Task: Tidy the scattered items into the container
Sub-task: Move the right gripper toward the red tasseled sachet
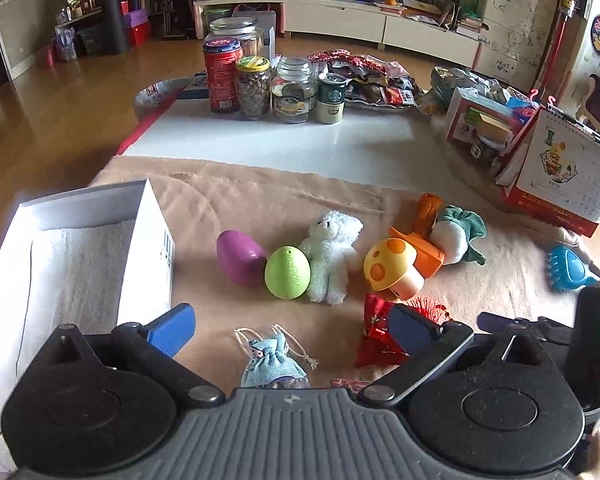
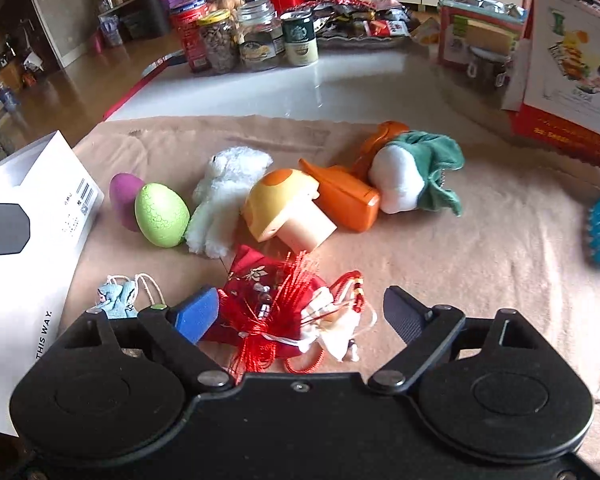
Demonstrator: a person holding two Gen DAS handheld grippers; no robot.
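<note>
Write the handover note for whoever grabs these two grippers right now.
Left gripper: open, empty, hovering over the light blue drawstring pouch.
Right gripper: open, empty, jaws either side of the red tasselled pouch.
White box sits at the left with only a towel lining showing; nothing is packed yet.
Still loose on the beige cloth: purple egg, green egg, white plush bear, mushroom toy, orange toy, plush radish, blue brush, both pouches.
</note>
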